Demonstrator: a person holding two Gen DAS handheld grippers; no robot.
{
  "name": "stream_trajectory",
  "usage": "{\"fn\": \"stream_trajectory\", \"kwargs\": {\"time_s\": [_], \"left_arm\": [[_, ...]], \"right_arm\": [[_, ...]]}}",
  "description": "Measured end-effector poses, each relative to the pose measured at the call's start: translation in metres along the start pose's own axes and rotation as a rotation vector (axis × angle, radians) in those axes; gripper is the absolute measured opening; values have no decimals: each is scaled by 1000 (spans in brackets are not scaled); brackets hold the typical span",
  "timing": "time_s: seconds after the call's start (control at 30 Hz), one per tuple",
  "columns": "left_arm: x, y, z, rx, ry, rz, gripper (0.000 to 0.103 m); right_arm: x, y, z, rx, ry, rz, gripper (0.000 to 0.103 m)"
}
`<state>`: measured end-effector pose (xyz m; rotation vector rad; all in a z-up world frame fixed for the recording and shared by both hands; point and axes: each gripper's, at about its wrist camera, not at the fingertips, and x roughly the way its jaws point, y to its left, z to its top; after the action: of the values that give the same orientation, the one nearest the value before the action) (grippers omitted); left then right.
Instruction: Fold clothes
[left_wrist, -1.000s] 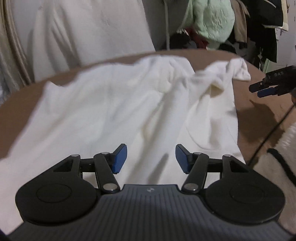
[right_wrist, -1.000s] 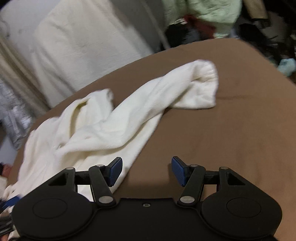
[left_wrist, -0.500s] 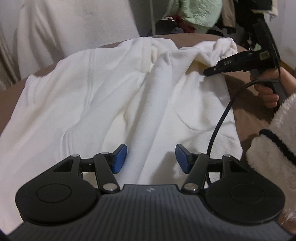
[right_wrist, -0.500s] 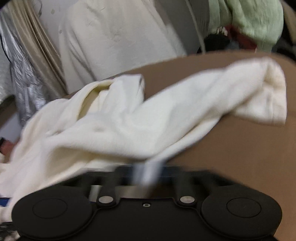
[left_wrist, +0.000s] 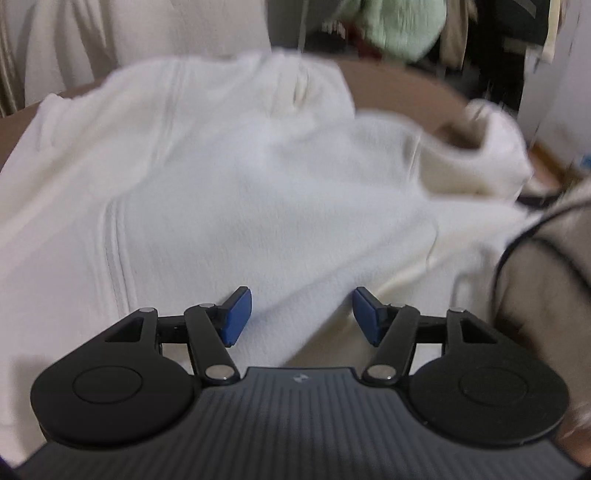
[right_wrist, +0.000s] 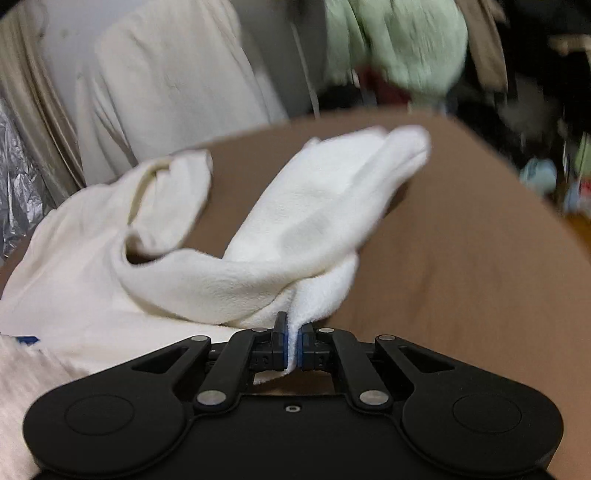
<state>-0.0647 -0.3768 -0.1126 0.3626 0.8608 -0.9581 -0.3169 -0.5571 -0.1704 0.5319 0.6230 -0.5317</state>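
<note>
A white fleece garment (left_wrist: 240, 192) lies spread on a brown surface (left_wrist: 388, 81). My left gripper (left_wrist: 301, 314) hovers low over its body, jaws opening, blue pads apart and pinching nothing. In the right wrist view the garment (right_wrist: 74, 288) lies at the left, and its sleeve (right_wrist: 314, 221) runs from the far cuff down to my right gripper (right_wrist: 293, 343). That gripper is shut on a fold of the sleeve and holds it raised off the brown surface (right_wrist: 461, 258). The lifted sleeve (left_wrist: 480, 166) shows blurred at the right of the left wrist view.
A person's fleecy sleeve with dark trim (left_wrist: 546, 295) fills the right edge. Behind the surface hang a pale cloth (right_wrist: 166, 74) and a green garment (right_wrist: 399, 44). Crumpled silver foil (right_wrist: 18, 177) sits at the far left. Clutter lies beyond the right edge.
My right gripper went from open beside the garment to shut on the sleeve and has drawn it up and rightward. The left gripper sank closer to the cloth.
</note>
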Motion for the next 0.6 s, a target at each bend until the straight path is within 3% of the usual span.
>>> {"fn": "stream_trajectory", "kwargs": {"time_s": [0.1, 0.2, 0.33, 0.4, 0.43, 0.47, 0.53, 0.6], "left_arm": [[2, 3, -2, -15, 2, -1, 61], [2, 10, -3, -53, 3, -12, 61], [1, 12, -4, -77, -5, -6, 61], [3, 11, -4, -93, -15, 11, 61], [3, 11, -5, -103, -17, 18, 61], [2, 11, -5, -110, -20, 23, 61], [-1, 10, -5, -121, -25, 33, 61], [-5, 11, -6, -114, -30, 51, 61]], "right_arm": [[4, -10, 2, 62, -16, 40, 10], [10, -20, 6, 112, -58, 65, 33], [37, -47, 13, 288, -100, 121, 68], [55, -47, 28, 310, -127, 114, 68], [64, -46, 36, 320, -141, 110, 62], [68, -40, 46, 282, -160, 70, 35], [65, -17, 67, 137, -216, -57, 26], [38, 12, 76, -24, -316, -142, 24]]}}
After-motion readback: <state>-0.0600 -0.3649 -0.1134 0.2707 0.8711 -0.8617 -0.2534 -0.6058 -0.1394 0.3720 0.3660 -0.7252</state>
